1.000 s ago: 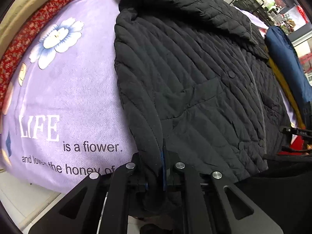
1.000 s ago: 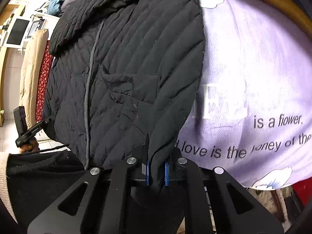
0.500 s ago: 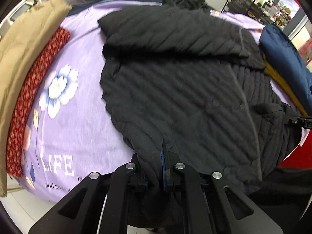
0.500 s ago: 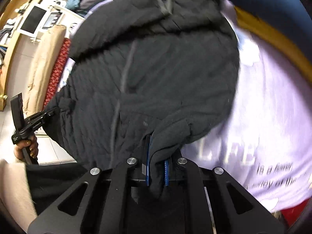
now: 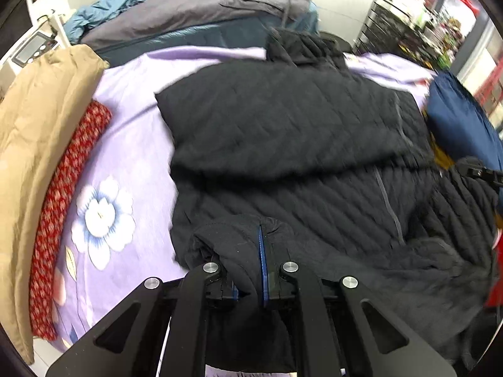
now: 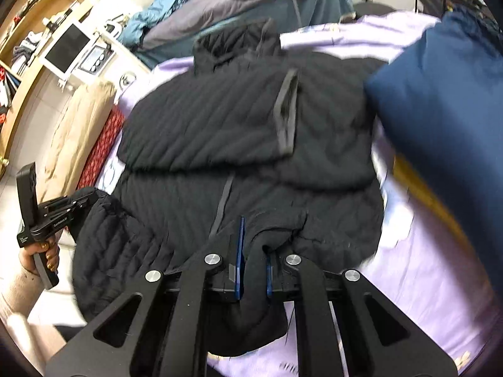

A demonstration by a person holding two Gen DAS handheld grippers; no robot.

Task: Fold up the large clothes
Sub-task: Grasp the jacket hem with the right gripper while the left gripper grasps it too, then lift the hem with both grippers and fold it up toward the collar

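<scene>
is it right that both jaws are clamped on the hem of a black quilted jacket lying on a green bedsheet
Not quite: the bedsheet is purple with a flower print, not green, as the left wrist view shows. The rest holds: the left gripper and right gripper are each shut on the black quilted jacket lying on it.

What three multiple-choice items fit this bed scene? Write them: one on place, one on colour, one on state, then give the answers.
1. Where does the red patterned cloth lie?
A. on the black jacket
B. between the tan bedding and the purple sheet
C. on the navy bundle

2. What colour is the sheet?
A. purple
B. green
C. white

3. What is the left gripper doing?
A. open, empty
B. shut on the jacket
C. shut on the sheet

Answers: B, it runs along the tan bedding; A, lilac with a white flower; B, black fabric sits pinched between its pads.
</scene>
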